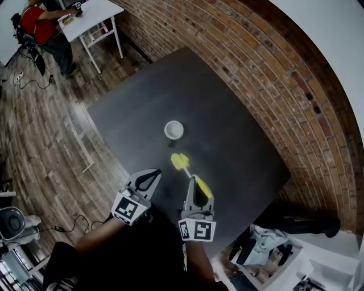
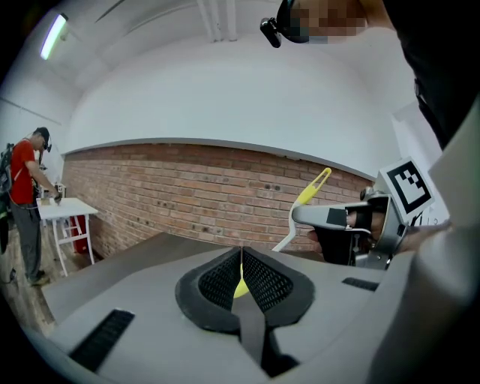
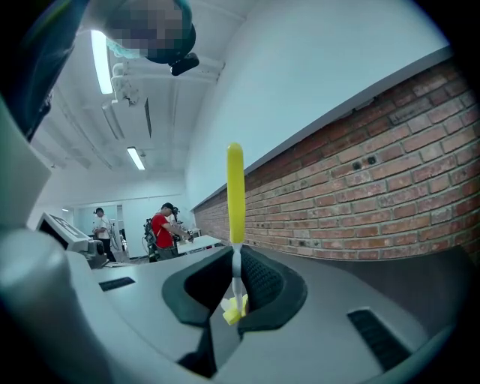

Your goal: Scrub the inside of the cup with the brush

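Note:
A small white cup (image 1: 174,129) stands upright near the middle of the dark table (image 1: 239,142). It does not show in either gripper view. My right gripper (image 1: 193,181) (image 3: 236,277) is shut on the brush (image 1: 182,163) (image 3: 235,191), a thin white stem with yellow ends. The brush's yellow head points toward the cup and stops short of it. My left gripper (image 1: 152,173) (image 2: 241,259) hovers to the left of the brush with its pads shut together. Only a yellow sliver shows through their slit. In the left gripper view the brush (image 2: 309,193) sticks up from the right gripper (image 2: 300,216).
A brick wall (image 1: 273,74) runs along the table's far and right sides. A person in red (image 1: 40,23) stands at a white table (image 1: 91,11) far off at top left. Wooden floor (image 1: 45,142) lies to the left; bags and clutter (image 1: 267,256) sit at bottom right.

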A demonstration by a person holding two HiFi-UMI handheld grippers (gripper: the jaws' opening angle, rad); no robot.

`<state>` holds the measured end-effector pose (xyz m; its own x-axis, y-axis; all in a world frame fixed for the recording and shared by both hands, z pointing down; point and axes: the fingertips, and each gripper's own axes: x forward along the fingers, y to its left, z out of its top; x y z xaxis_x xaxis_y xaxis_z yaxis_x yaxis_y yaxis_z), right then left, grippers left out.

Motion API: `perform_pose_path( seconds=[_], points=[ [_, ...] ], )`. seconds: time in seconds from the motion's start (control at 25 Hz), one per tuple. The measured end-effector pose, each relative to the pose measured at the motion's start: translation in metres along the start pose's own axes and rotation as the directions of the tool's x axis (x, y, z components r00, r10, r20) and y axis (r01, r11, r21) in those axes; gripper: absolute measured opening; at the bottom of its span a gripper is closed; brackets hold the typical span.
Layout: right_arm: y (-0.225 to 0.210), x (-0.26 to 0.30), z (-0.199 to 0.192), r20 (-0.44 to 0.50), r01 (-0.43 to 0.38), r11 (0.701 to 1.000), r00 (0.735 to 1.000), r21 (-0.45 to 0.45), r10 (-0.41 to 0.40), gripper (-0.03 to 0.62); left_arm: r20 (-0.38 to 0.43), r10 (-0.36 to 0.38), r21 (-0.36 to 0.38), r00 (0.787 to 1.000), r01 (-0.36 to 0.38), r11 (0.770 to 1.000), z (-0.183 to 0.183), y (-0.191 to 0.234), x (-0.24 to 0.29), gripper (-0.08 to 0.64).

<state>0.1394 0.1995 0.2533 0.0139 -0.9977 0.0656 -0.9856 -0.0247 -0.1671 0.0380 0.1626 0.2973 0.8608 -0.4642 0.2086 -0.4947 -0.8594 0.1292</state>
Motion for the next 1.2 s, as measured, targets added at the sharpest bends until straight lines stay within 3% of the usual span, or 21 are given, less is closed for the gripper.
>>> perform_pose_path(
  seconds=[0.44, 0.68, 0.84, 1.2],
  points=[
    [-0.026, 0.074, -0.031, -0.064, 0.047, 0.998, 0.997, 0.042, -0.045, 0.049, -0.095, -0.01, -0.058, 0.995, 0.004, 0.998, -0.072, 0.056, 0.077, 0.037],
    [-0.038, 0.115, -0.048, -0.078, 0.067, 0.996, 0.995, 0.056, -0.062, 0.049, -0.125, -0.004, -0.009, 0.992, 0.003, 1.0, -0.106, 0.087, 0.116, 0.038],
    [-0.043, 0.137, -0.063, -0.101, 0.08, 0.995, 0.992, 0.051, -0.074, 0.049, -0.146, 0.009, -0.053, 0.989, -0.017, 0.998, -0.133, 0.106, 0.135, 0.038],
    [-0.045, 0.178, -0.098, -0.146, 0.094, 0.995, 0.985, 0.023, -0.09, 0.049, -0.208, -0.045, -0.105, 0.977, 0.023, 0.994, -0.188, 0.119, 0.169, 0.051]
  ],
)
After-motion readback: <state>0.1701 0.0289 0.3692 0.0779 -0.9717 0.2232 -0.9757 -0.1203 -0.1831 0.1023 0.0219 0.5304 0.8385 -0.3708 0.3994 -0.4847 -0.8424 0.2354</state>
